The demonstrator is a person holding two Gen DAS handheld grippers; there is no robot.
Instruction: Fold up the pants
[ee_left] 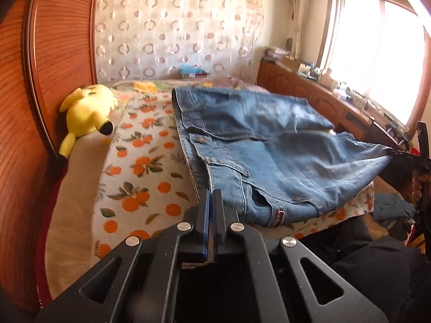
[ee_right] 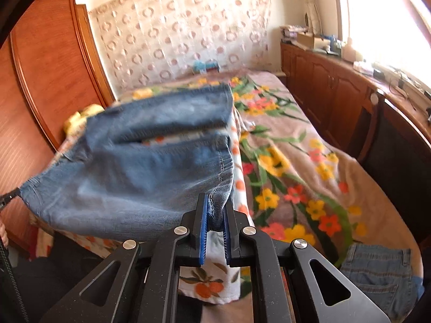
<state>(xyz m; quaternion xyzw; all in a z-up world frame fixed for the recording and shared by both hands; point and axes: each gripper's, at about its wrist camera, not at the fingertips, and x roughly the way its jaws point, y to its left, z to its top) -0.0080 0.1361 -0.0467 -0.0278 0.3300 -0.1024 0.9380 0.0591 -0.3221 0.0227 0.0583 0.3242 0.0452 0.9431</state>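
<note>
- Nearest in the left wrist view, the left gripper (ee_left: 212, 202) has its jaws pressed together on the near edge of the blue denim pants (ee_left: 269, 145), at the waistband side, close to a belt loop.
- Nearest in the right wrist view, the right gripper (ee_right: 215, 210) is clamped on a bunched fold of the pants (ee_right: 150, 161), near a hemmed leg end.
- Between the two grips, the denim hangs in a sagging sheet, lifted off the near part of the bed (ee_right: 309, 161); its far part lies over the orange-print sheet (ee_left: 140, 161).
- Handling, as a judgement: denim is soft but fairly heavy and thick, so it will droop and swing; seams, waistband and hems give the firmest hold, since single layers may slip.
- Further right, a second denim garment (ee_right: 377, 269) lies on the floral blanket.
- Far left, a yellow plush toy (ee_left: 86, 110) rests against the wooden headboard (ee_left: 54, 53).
- Farthest back hangs a patterned curtain (ee_left: 175, 27), with a bright window (ee_left: 377, 48) to the right.
</note>
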